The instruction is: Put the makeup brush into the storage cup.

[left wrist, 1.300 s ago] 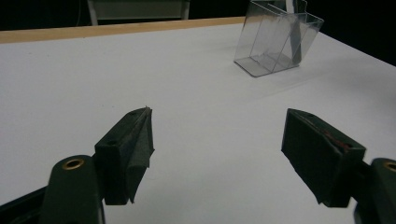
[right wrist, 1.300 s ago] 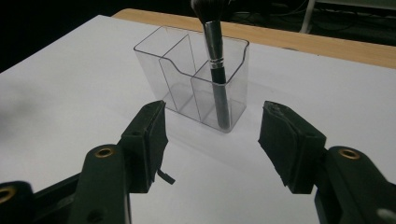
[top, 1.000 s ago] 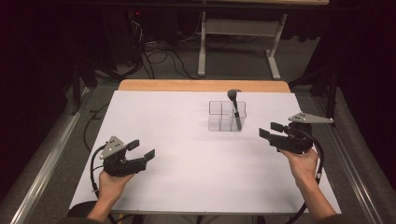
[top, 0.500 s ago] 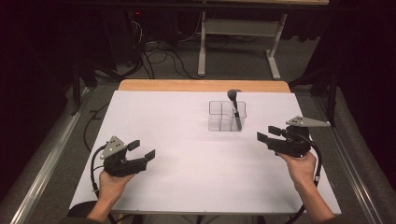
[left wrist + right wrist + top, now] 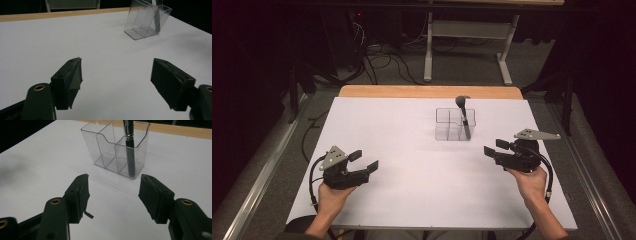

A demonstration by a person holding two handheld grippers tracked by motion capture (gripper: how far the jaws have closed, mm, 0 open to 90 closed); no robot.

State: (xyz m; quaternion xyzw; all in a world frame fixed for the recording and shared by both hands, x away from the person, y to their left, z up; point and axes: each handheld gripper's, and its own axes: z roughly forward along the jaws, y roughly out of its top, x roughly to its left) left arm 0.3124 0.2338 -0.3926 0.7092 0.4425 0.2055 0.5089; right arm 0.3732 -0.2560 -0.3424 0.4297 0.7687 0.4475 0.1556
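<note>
One clear holder (image 5: 455,123) stands on the table (image 5: 412,150), divided into three compartments. One black brush (image 5: 464,117) stands in it, in the end compartment. Near the holder are two grippers, the left gripper (image 5: 365,160) and the right gripper (image 5: 495,148), each with two jaws held apart.

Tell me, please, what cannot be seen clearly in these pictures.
- Black utensil: its top is cut off by the upper edge of the right gripper view; in the high view its head is too small to identify.
- Clear organizer: its top is cut off by the upper edge in the left gripper view.
- Room beyond the table: too dark.
</note>
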